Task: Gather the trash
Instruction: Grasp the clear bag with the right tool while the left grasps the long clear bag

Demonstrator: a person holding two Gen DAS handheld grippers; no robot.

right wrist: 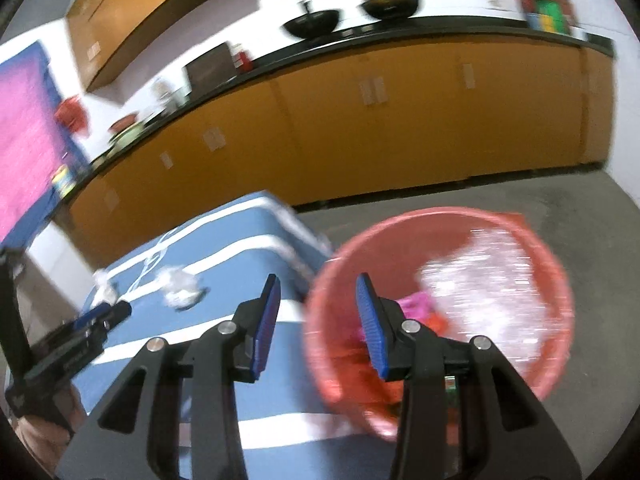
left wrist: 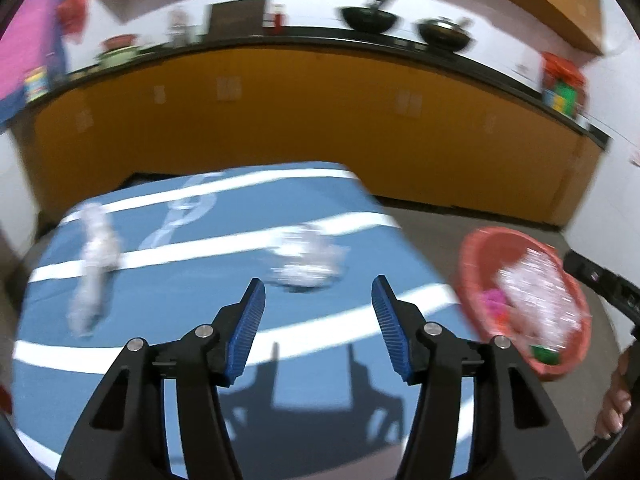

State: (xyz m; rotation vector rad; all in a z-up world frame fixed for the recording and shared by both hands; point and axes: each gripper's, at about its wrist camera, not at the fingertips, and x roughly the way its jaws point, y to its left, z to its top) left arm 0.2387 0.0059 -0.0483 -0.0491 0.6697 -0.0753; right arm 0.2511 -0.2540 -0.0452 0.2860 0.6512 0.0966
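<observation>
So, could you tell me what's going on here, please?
A person is clearing trash off a blue striped table with two handheld grippers. Both the left gripper and right gripper are open and empty. Two crumpled clear plastic pieces remain; the red basket beside the table holds some trash.

Motion blur prevents you from identifying the crumpled clear trash (left wrist: 306,258) on the blue cloth (left wrist: 224,248). Contents of the red basket (right wrist: 440,224) smear into white, pink and green patches. Your right hand (left wrist: 616,400) is cut off by the frame edge. Items on the counter (left wrist: 320,34) are unreadable.
</observation>
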